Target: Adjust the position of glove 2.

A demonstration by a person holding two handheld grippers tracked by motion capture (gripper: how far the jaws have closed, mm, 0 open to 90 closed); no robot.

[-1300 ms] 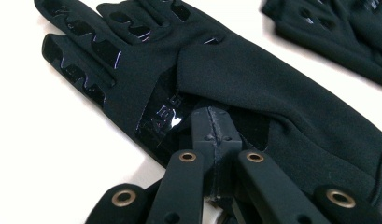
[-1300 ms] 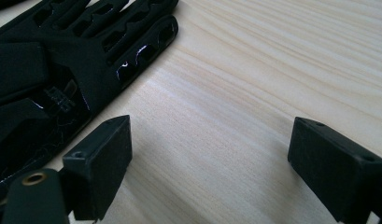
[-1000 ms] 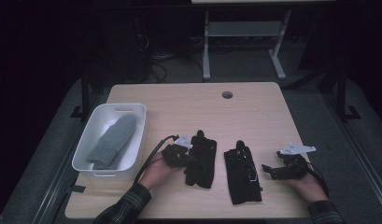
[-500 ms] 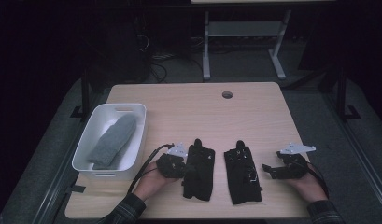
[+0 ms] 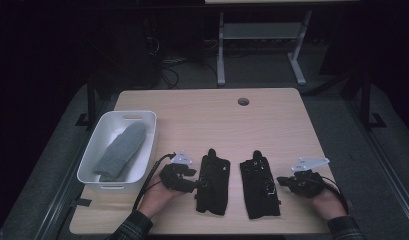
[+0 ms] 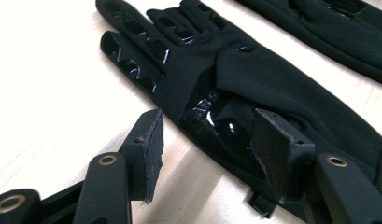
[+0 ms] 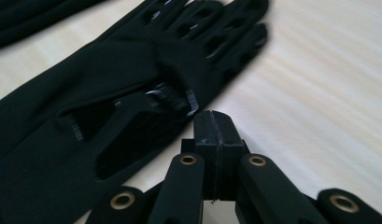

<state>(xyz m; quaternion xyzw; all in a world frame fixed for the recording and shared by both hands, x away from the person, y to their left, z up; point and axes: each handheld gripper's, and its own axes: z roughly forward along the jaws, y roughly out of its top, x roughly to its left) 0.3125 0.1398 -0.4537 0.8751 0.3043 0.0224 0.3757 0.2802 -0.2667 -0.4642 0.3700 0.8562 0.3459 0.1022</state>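
Black left glove (image 6: 254, 88) between left tool (image 6: 207, 140) pads

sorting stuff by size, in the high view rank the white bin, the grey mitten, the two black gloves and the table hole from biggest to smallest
1. white bin
2. grey mitten
3. left black glove and right black glove: they look alike, so no ranking between them, and only slightly smaller than the mitten
4. table hole

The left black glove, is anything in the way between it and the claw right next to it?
No, nothing visible is in the way. The left claw stands open right at the edge of the left black glove, its jaws having just been opening, with the glove's edge between them and bare table beside it.
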